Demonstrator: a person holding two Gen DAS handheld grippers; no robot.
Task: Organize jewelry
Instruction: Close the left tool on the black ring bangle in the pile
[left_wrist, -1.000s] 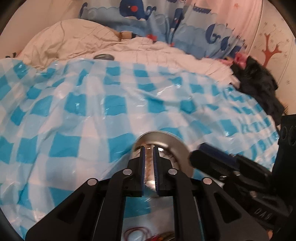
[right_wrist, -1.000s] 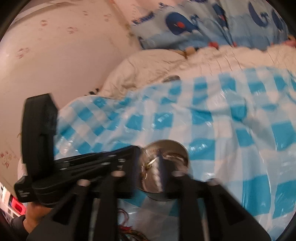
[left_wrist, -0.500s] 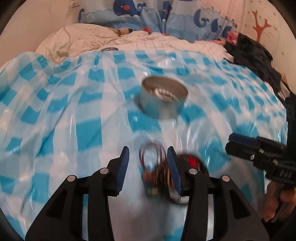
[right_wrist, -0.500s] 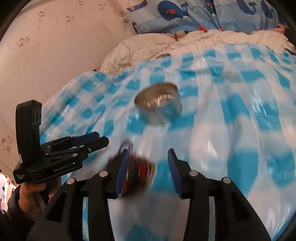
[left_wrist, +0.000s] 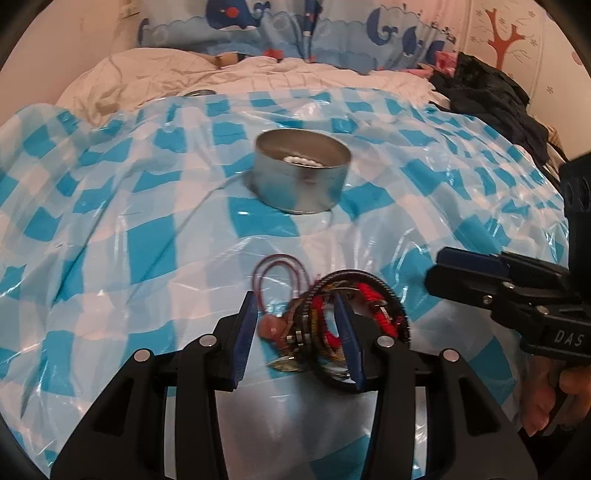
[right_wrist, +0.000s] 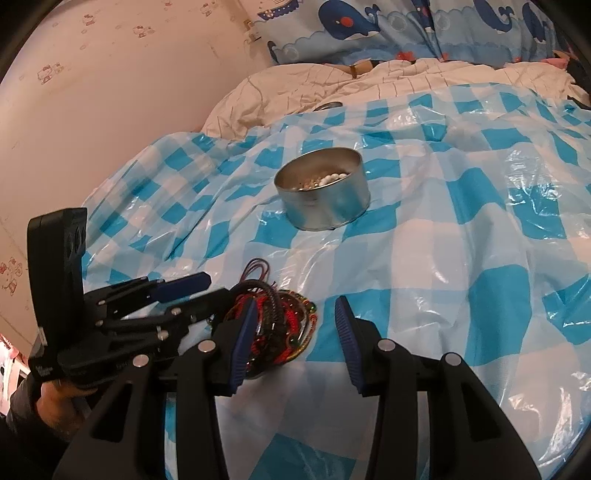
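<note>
Glossy checked plastic sheet (left_wrist: 147, 229) bears a round metal tin (left_wrist: 301, 179); both grippers' fingers gape, gripping nothing.

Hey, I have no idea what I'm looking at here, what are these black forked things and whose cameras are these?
A person holds a hand-operated claw in each hand; a camera on each looks forward along its fingers. One picture is from the left claw, the other from the right claw. Both are open, holding nothing. On a blue checked plastic sheet over a bed lies a tangle of bracelets, partly between the left claw's fingers. Beyond it stands a round metal tin with white beads inside.
</note>
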